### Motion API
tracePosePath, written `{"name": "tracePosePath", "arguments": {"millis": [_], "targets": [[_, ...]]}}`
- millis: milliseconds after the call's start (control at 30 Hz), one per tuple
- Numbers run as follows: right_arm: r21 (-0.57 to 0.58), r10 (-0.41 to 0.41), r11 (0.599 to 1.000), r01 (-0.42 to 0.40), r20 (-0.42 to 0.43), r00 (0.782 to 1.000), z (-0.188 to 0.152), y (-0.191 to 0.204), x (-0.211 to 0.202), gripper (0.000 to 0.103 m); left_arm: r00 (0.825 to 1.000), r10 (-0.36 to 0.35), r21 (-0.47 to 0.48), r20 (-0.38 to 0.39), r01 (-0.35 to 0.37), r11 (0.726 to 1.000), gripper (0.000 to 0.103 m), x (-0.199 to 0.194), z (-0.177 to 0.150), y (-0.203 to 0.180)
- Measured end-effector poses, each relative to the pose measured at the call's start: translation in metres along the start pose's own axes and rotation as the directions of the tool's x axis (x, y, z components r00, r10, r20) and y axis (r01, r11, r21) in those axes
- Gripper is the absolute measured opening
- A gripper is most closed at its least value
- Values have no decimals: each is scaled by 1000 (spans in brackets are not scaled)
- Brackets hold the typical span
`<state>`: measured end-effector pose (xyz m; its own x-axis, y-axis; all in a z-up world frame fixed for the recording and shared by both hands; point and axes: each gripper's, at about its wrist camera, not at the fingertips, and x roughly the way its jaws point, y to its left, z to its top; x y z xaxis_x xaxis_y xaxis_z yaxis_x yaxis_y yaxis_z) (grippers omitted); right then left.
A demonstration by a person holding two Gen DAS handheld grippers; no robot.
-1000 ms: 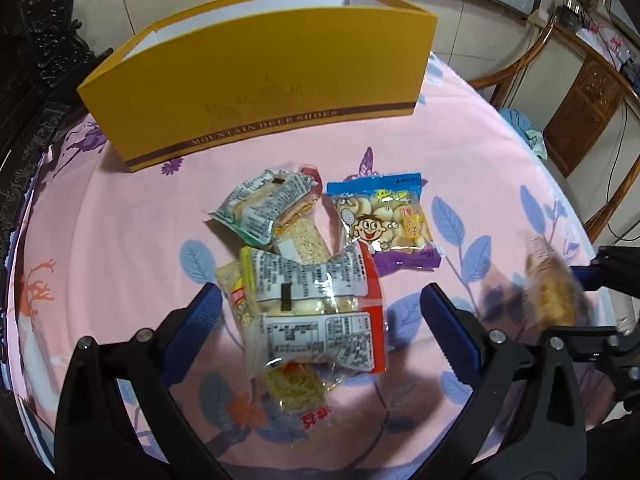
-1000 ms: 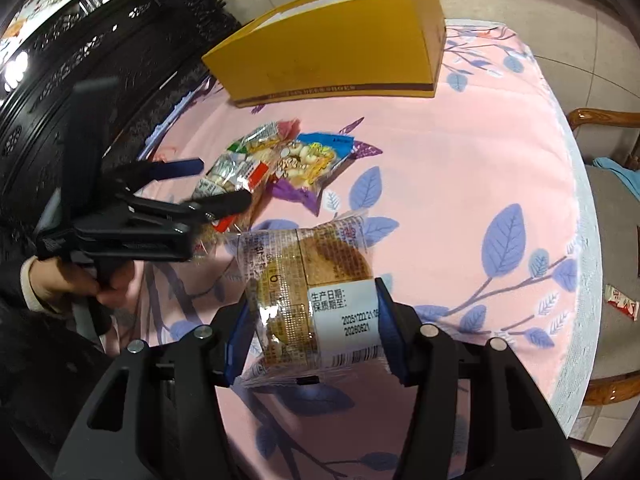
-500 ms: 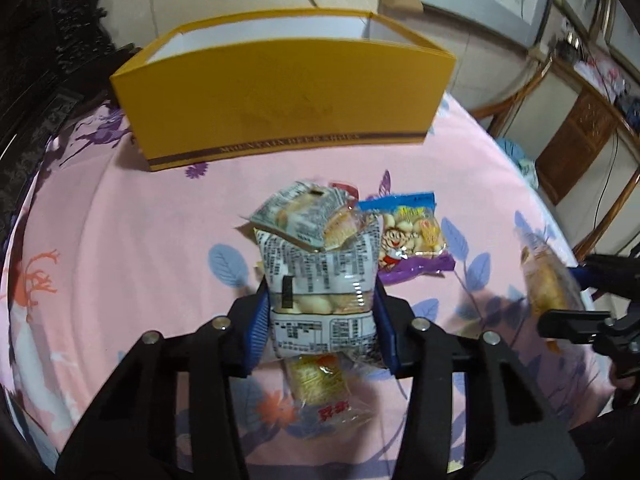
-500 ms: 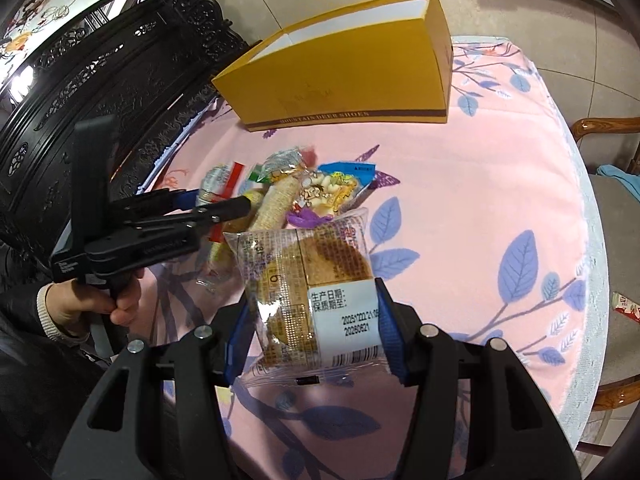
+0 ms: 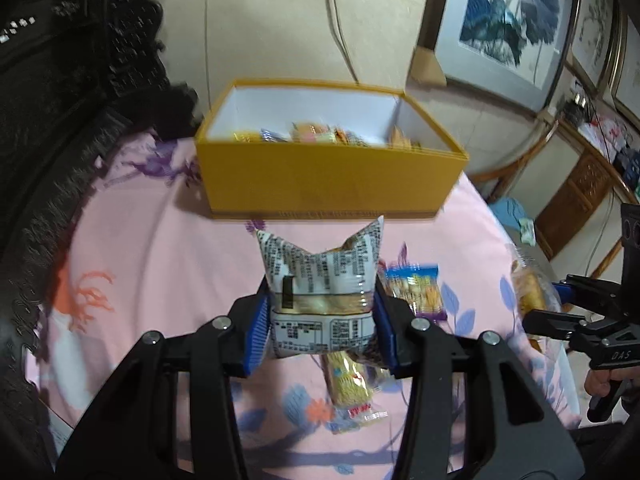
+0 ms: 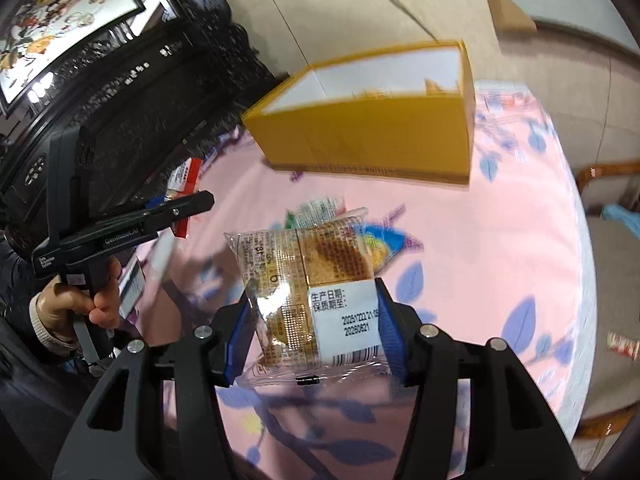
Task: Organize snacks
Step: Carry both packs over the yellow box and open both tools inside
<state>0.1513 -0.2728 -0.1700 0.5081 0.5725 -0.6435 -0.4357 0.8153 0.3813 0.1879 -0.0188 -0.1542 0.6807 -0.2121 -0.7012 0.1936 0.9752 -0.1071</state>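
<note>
Left gripper (image 5: pixel 322 320): clamped on white printed snack packet (image 5: pixel 320 276), frame centre.
Right gripper (image 6: pixel 310 332): clamped on clear-wrapped cake (image 6: pixel 312 280).
Yellow box (image 5: pixel 328 184): upper centre, snacks inside.

Even, soft indoor light, no hard glare. Motion blur on open yellow cardboard box (image 5: pixel 328 184) and pink floral tablecloth (image 5: pixel 160 280) (worse in right wrist view). Sharp on printed white snack packet (image 5: pixel 320 300) held close. Strong fisheye bending, dark corners. Faint shadows under black gripper frames.
</note>
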Motion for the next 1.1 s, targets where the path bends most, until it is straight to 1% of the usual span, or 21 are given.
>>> {"name": "tracePosePath", "arguments": {"millis": [133,233,300,400,467,567,700,733,767,800,833,867,900,933,967,1033,1067,1100], "targets": [[-35,-6,999,9,77,997,33,7,-11,56,998,6,-1,59,-6,1000,46,-7,27,6],[-64,-17,998,27,143,990,64,10,-18,56,995,2,-9,104,-1,1000,46,-8,53,11],[-81,-32,996,48,188,982,86,10,-22,56,990,-6,-7,139,7,1000,46,-9,72,10],[-99,-48,992,75,245,968,120,10,-24,56,982,6,25,189,-11,1000,46,-6,104,6],[-123,-68,987,106,278,958,143,9,-22,56,976,6,28,219,-13,1000,46,0,130,7],[-130,-75,984,119,300,951,169,4,-17,56,970,5,21,244,-10,1000,46,7,163,9],[-136,-93,980,145,332,939,200,-2,-7,56,962,14,33,271,-24,999,46,20,203,5],[-136,-103,978,159,346,933,211,-4,-2,56,962,15,33,273,-24,999,50,25,212,5],[-135,-108,977,164,348,931,218,-6,1,59,964,18,31,265,-27,999,77,33,225,5],[-119,-137,975,186,339,931,226,-9,6,65,968,33,26,247,-40,999,91,39,232,4],[-97,-171,972,215,335,927,229,-10,7,85,967,94,4,237,-98,995,100,41,238,4],[-47,-222,966,254,347,911,232,-10,3,101,956,167,-27,241,-165,986,100,38,242,4],[-28,-223,968,251,370,902,230,-9,-4,102,953,171,-34,250,-168,985,100,32,241,5],[-21,-210,971,237,395,894,225,-7,-11,102,952,149,-37,266,-144,989,101,24,236,6],[-24,-201,973,230,403,893,218,-6,-16,102,951,124,-43,281,-117,992,101,15,228,8],[-17,-211,972,234,375,903,198,-8,-19,102,956,100,-60,276,-87,994,101,7,208,11],[-5,-219,972,236,356,908,189,-10,-17,102,963,89,-68,253,-74,995,101,6,196,13],[11,-225,972,234,324,919,177,-14,-14,102,968,83,-74,235,-68,995,101,6,186,15]]}}
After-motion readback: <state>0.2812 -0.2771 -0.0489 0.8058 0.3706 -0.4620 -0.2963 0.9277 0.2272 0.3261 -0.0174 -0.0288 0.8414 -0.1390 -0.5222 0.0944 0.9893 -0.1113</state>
